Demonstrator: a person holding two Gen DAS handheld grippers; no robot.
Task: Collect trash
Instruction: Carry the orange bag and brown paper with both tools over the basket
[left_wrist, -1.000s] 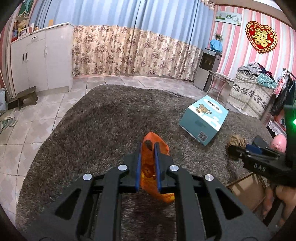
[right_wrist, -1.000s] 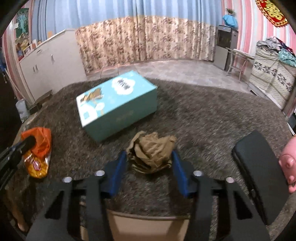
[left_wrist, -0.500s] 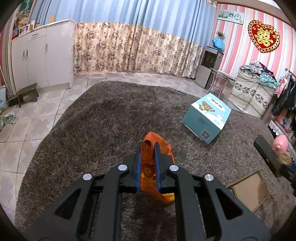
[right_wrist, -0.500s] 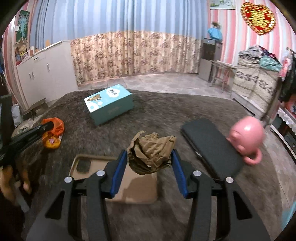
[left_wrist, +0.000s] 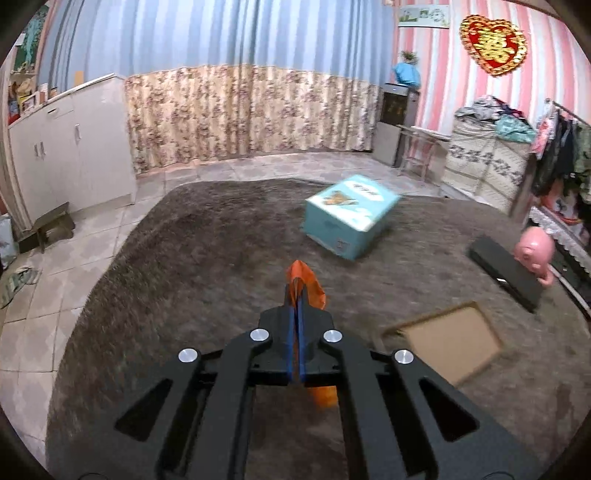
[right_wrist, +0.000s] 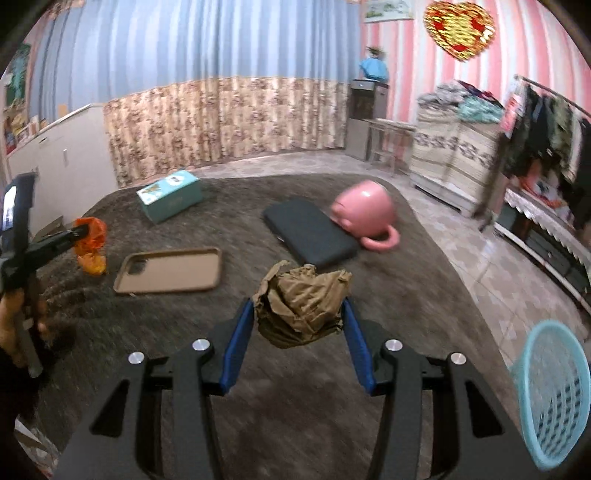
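1. Right gripper (right_wrist: 301, 317) has its jaws partly open around a crumpled wad of brown paper (right_wrist: 303, 308). The blue pads press on both sides of it, and it hangs clear of the rug (right_wrist: 406, 266), so that's a proper hold.

2. Left gripper (left_wrist: 297, 295) is pinched all the way shut on an orange plastic wrapper (left_wrist: 308, 286), which sticks out past the tips and dangles below. In the right wrist view you can see that same gripper at far left with the wrapper (right_wrist: 90, 245) hanging off it, held by the person's hand (right_wrist: 14, 314).

3. What matters now, I reckon: the light blue mesh basket (right_wrist: 554, 402) sits at the near right edge of the right wrist view, off the rug on the tiled floor. It's near the right gripper, low and to its right, and well apart from the left one. So I'd guess the brown paper goes in first, with a swing right and down over the rim.

4. The left gripper has to cross the whole rug to get there.

5. Teal box (right_wrist: 170, 195), phone case (right_wrist: 170, 269), black pad (right_wrist: 310, 232) and pink mug (right_wrist: 365, 214) are lying on the rug. They don't look like trash to me, and none sits between the right gripper and the basket.
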